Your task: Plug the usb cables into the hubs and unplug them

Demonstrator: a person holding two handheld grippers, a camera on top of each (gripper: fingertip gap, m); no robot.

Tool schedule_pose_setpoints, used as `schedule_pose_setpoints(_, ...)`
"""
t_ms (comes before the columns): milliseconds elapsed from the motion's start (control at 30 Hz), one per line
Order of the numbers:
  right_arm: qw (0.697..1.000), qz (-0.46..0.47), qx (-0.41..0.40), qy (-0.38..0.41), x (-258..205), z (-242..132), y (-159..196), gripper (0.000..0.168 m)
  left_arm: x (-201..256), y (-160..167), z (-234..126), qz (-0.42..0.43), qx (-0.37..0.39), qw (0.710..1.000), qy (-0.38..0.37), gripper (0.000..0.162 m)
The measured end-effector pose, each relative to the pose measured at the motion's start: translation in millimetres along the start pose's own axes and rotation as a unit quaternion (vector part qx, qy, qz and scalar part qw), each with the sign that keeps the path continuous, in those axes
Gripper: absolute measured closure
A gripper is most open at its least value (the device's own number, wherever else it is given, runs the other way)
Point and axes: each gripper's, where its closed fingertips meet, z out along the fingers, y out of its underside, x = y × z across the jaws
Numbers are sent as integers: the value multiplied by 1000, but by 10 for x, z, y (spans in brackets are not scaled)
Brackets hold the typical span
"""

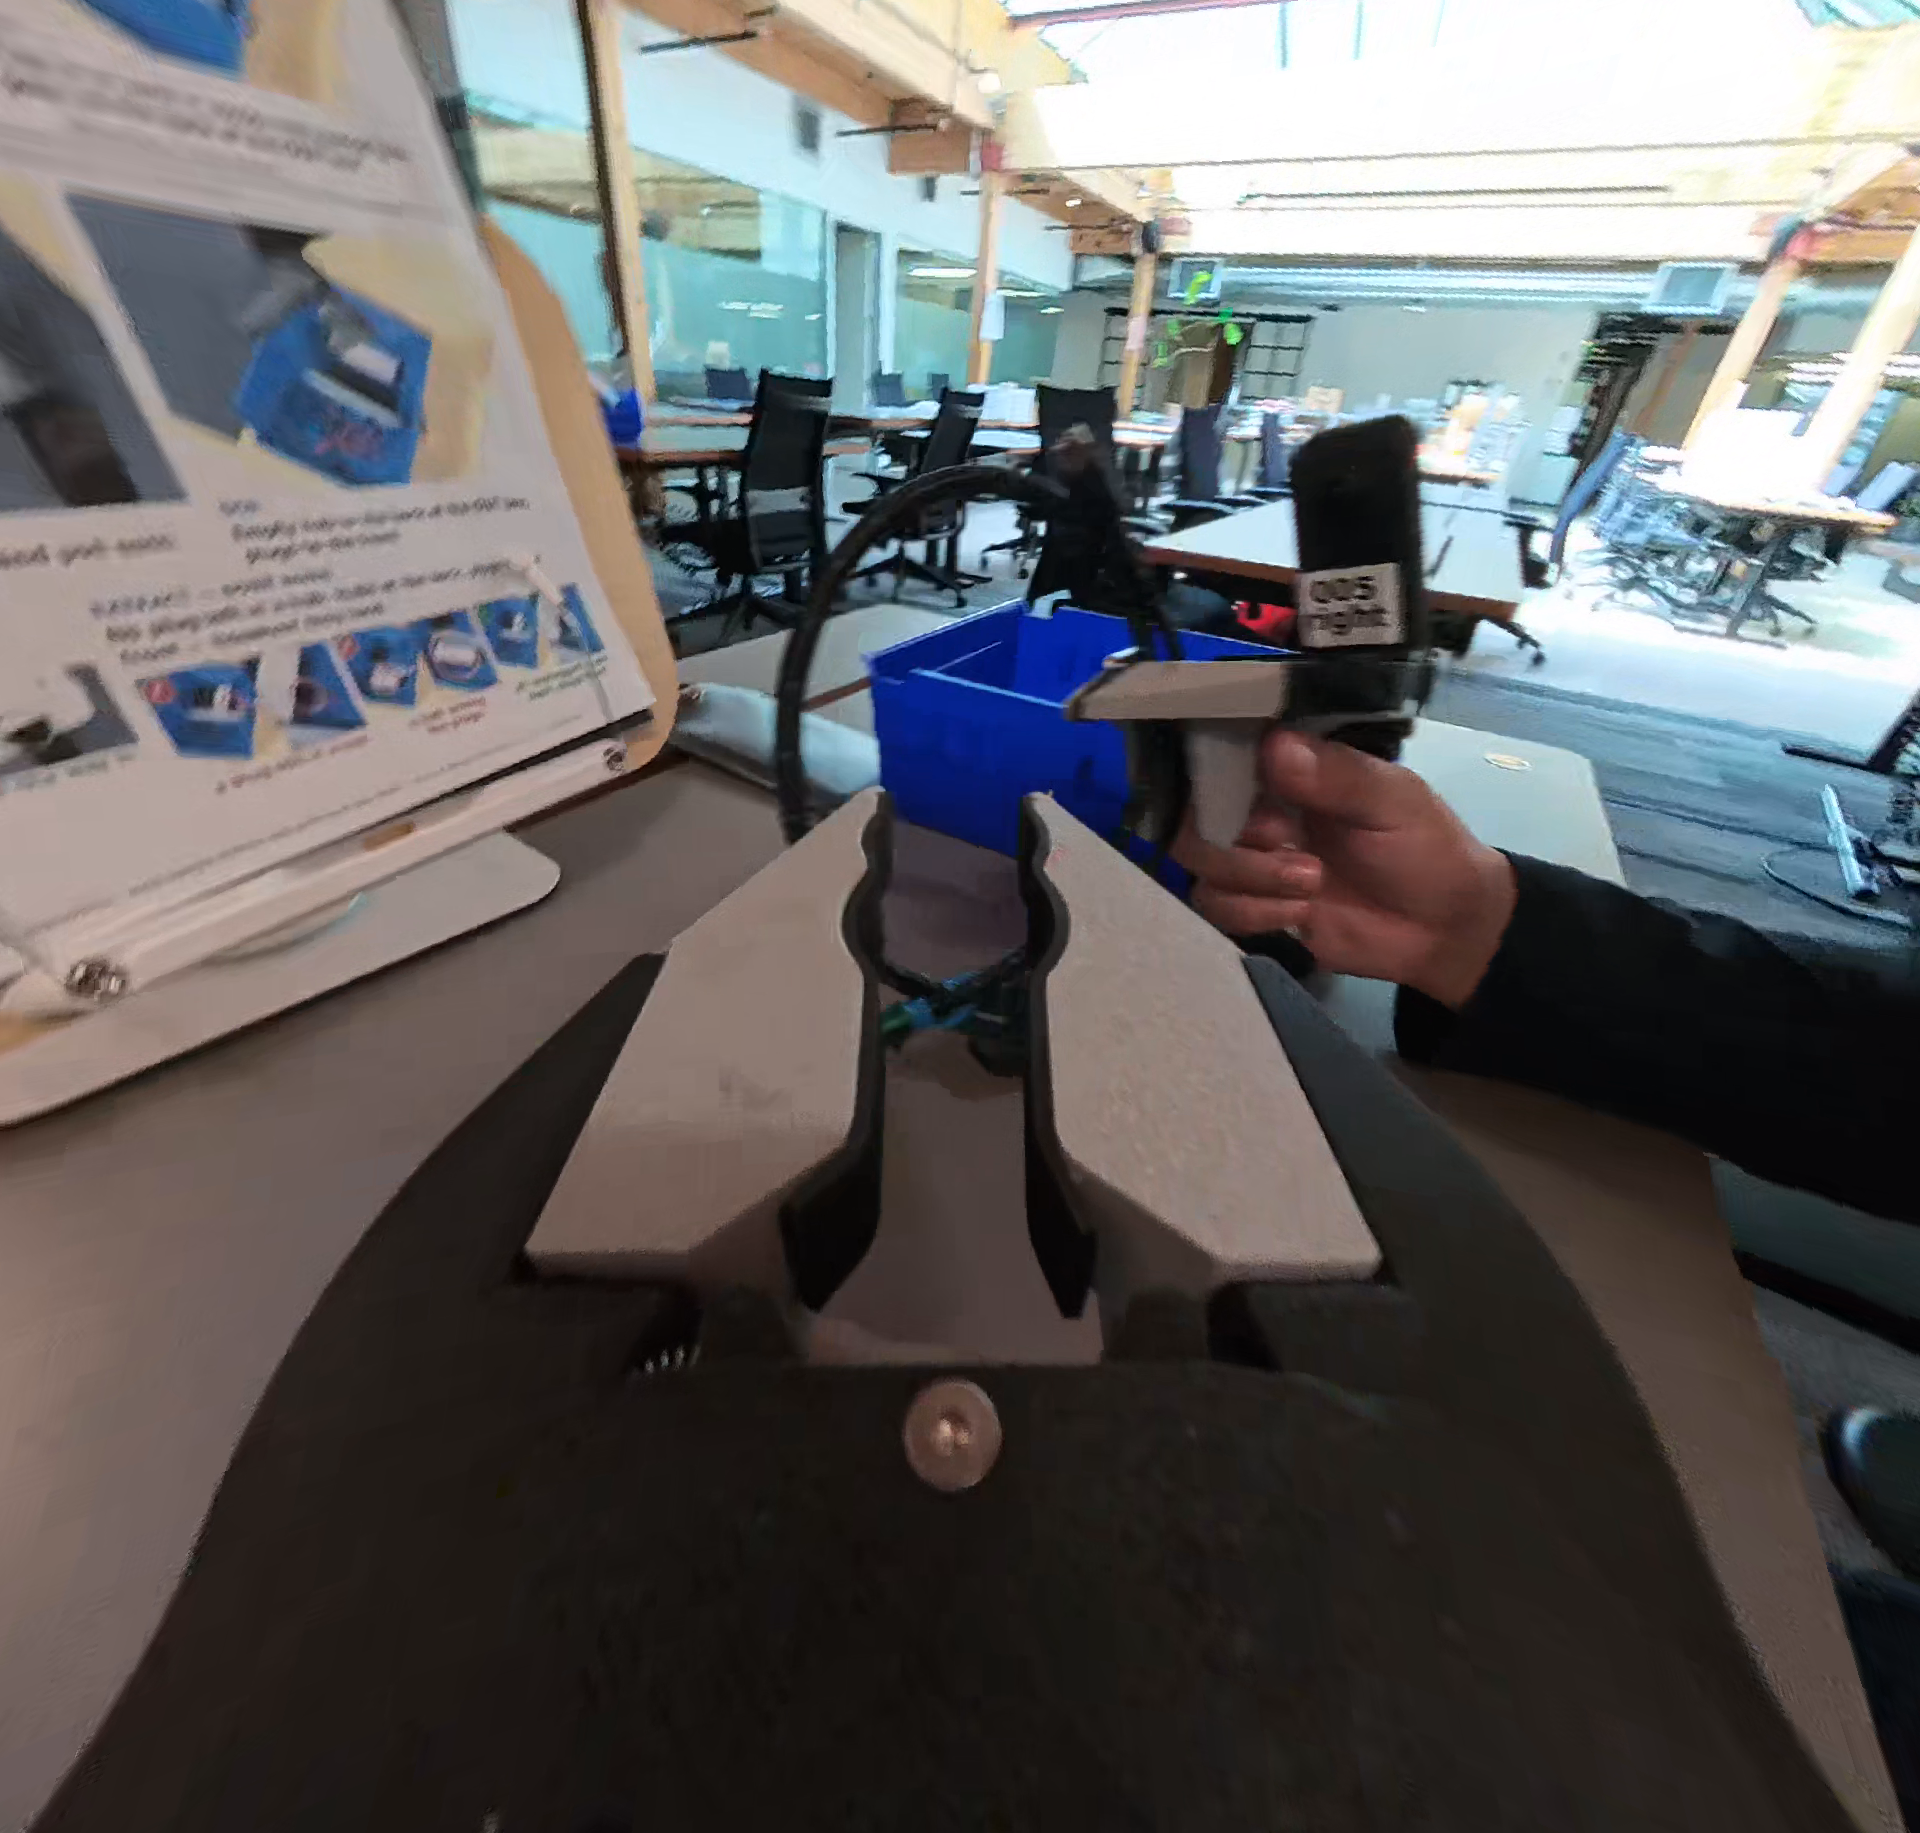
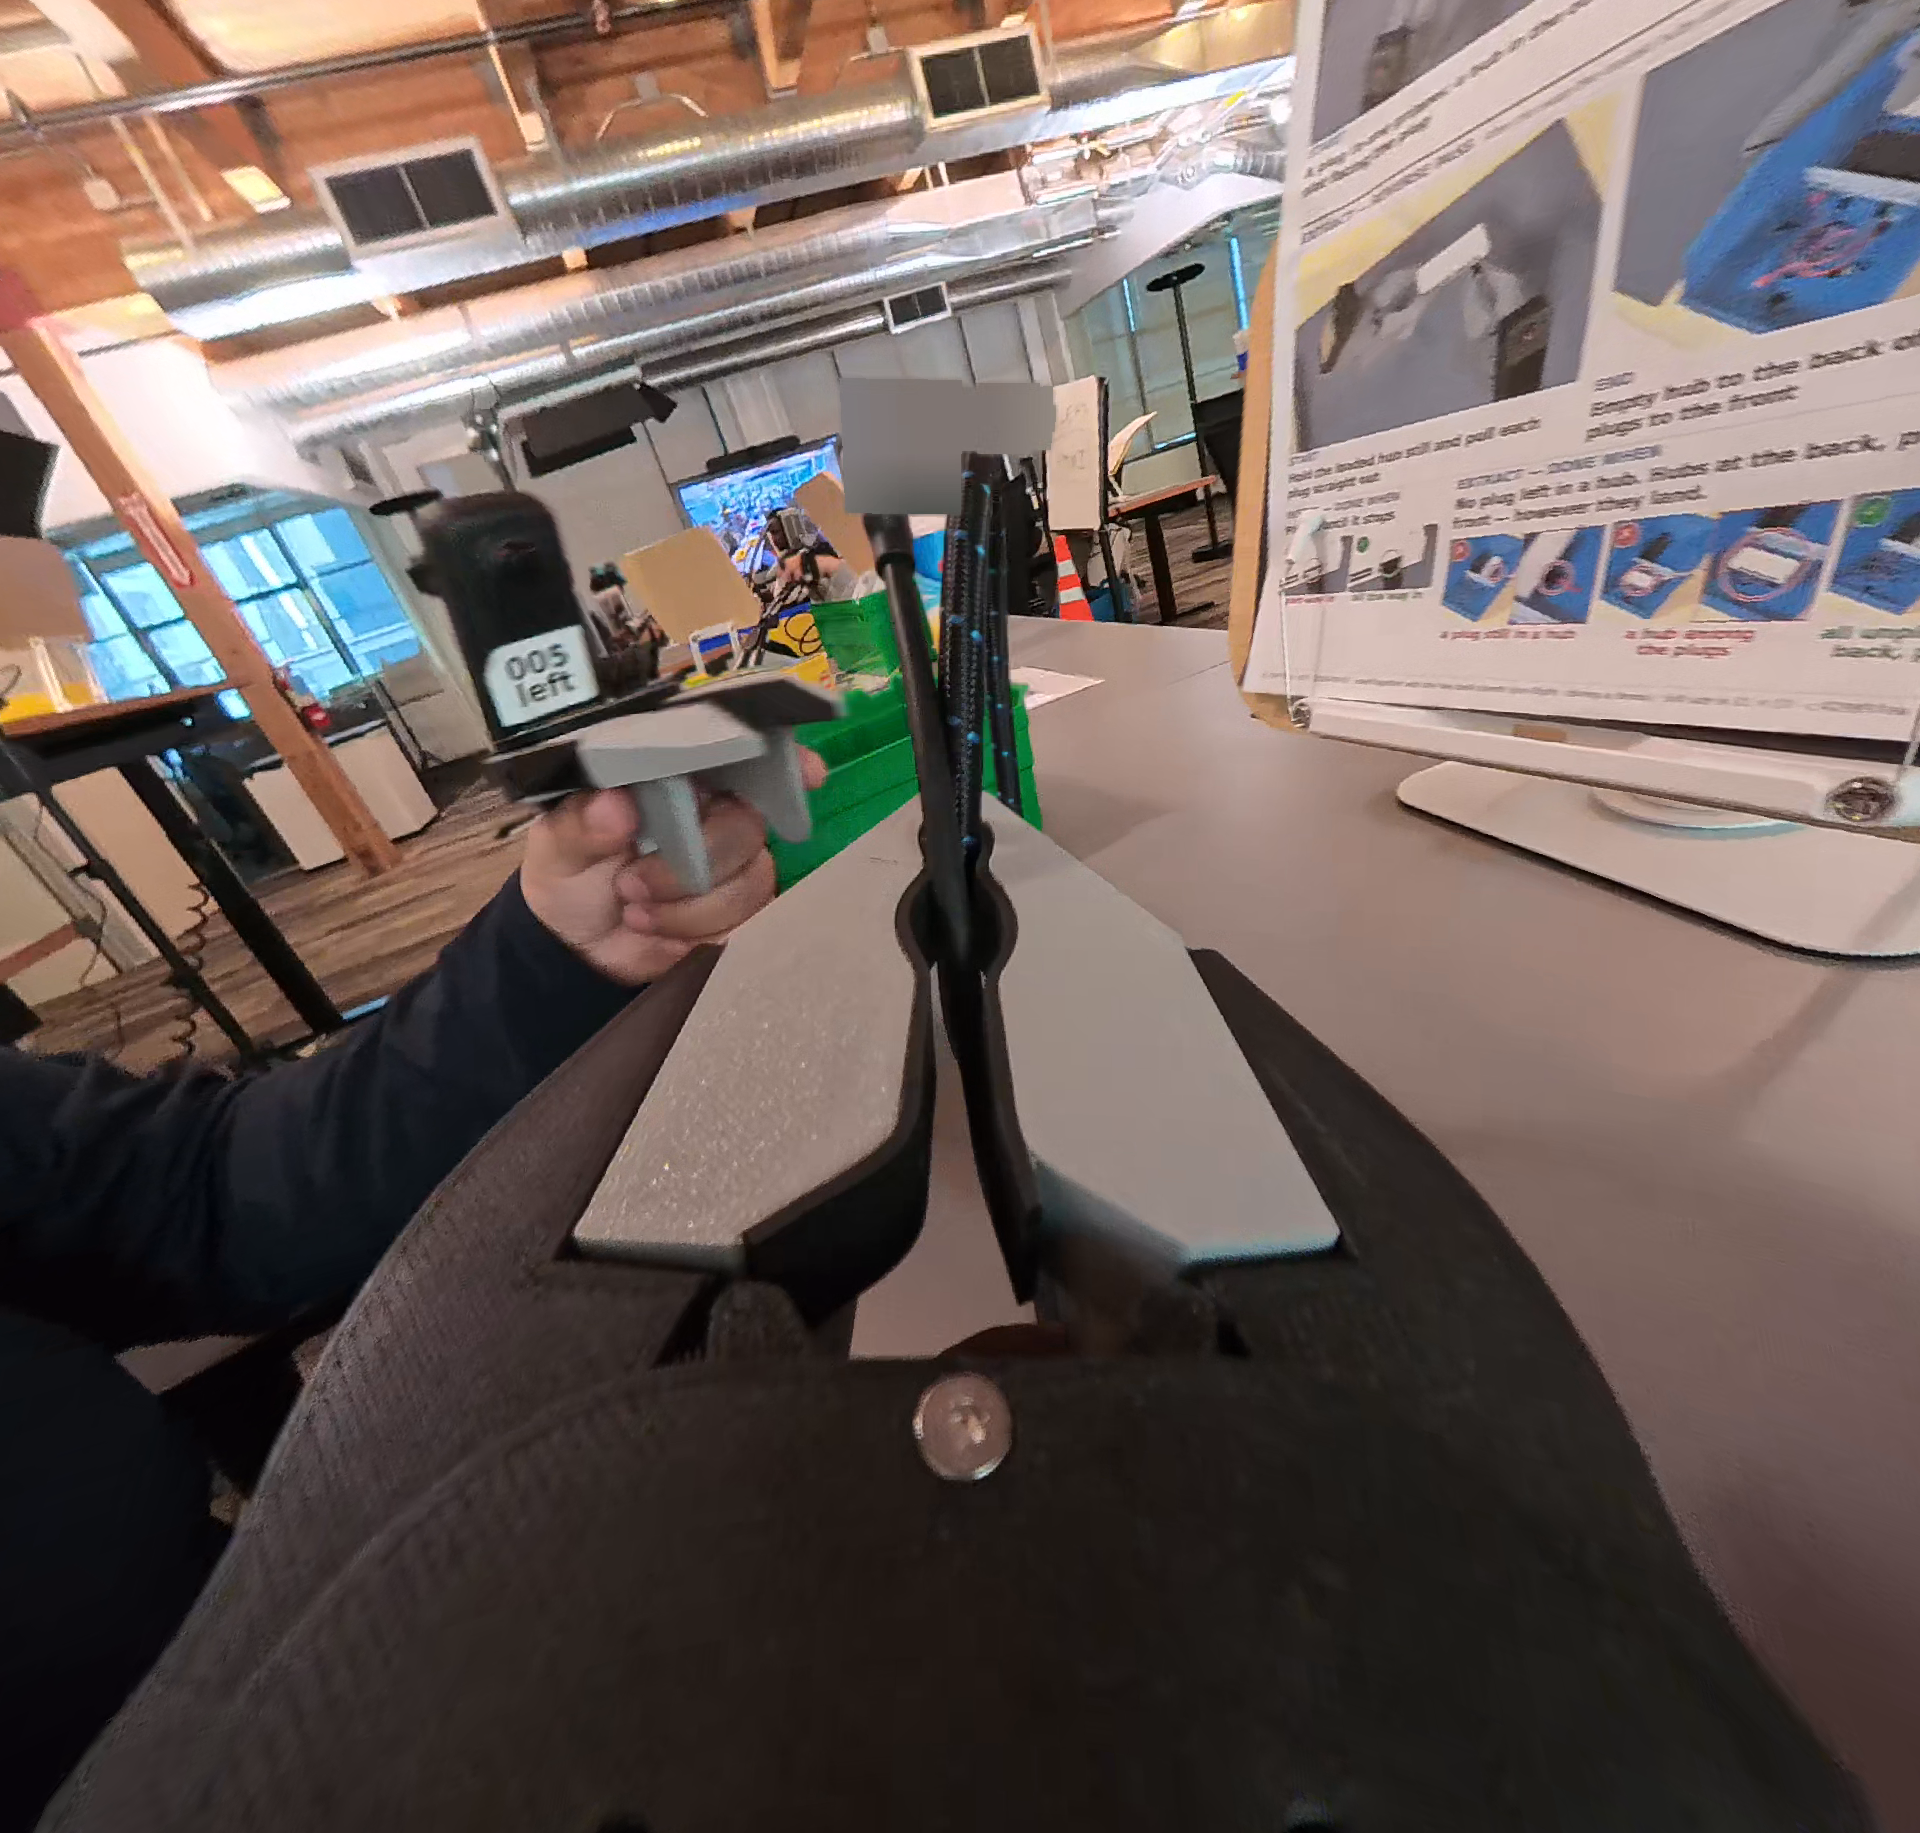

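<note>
Right gripper (image 2: 961,910) is clamped on a black cable (image 2: 940,744), whose long axis runs up toward 12 o'clock. Left gripper (image 1: 954,838) stands parted and empty, with a blue-and-black cable bundle (image 1: 966,994) lying between its fingers and a blue bin (image 1: 977,734) just beyond at 12 o'clock.

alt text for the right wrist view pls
The right gripper is shut on a black cable that rises between its fingers, above a grey table. To the left a hand holds the left gripper; an instruction sheet stands on the right.
</note>
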Motion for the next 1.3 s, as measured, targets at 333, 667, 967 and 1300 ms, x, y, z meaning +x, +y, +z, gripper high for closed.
schedule_pose_setpoints(333, 999, 31, 37, -23, -60, 8, -262, 168, 435, 1095, 258, -10, -261, 961, 96, 129)
schedule_pose_setpoints(667, 957, 153, 191, -158, -435, -113, -852, 168, 477, 584, 430, -119, -82, 982, 125, 111)
schedule_pose_setpoints(967, 942, 211, 198, -171, -279, -82, -727, 168, 633, 410, 353, -126, -33, 974, 185, 150)
schedule_pose_setpoints(1300, 877, 312, 281, -235, -186, -210, -788, 168, 703, 356, 407, -147, -6, 972, 186, 150)
